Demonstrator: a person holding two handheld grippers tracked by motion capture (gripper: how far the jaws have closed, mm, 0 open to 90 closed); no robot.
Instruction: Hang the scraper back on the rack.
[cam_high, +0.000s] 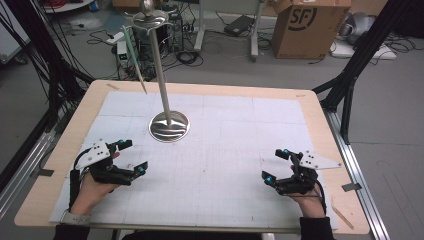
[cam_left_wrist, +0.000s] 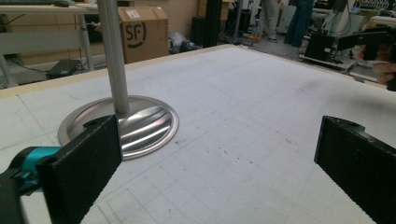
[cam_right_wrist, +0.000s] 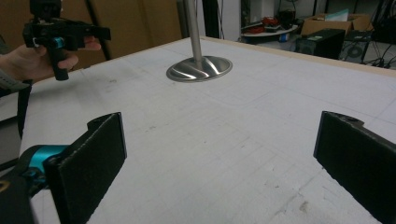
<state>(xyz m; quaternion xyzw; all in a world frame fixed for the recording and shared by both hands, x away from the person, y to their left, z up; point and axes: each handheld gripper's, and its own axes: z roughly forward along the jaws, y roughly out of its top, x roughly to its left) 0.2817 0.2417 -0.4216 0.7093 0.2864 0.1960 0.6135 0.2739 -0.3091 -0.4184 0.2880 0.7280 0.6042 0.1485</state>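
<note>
High view: stand sits on the bench, toward its far-left part. Left gripper is near the stand's base, jaws spread, empty. Right gripper is well apart from the stand, also spread, empty.

Left gripper view: stand just beyond the left jaw, not touching.

Right gripper view: stand far ahead; left gripper left of it.
</note>
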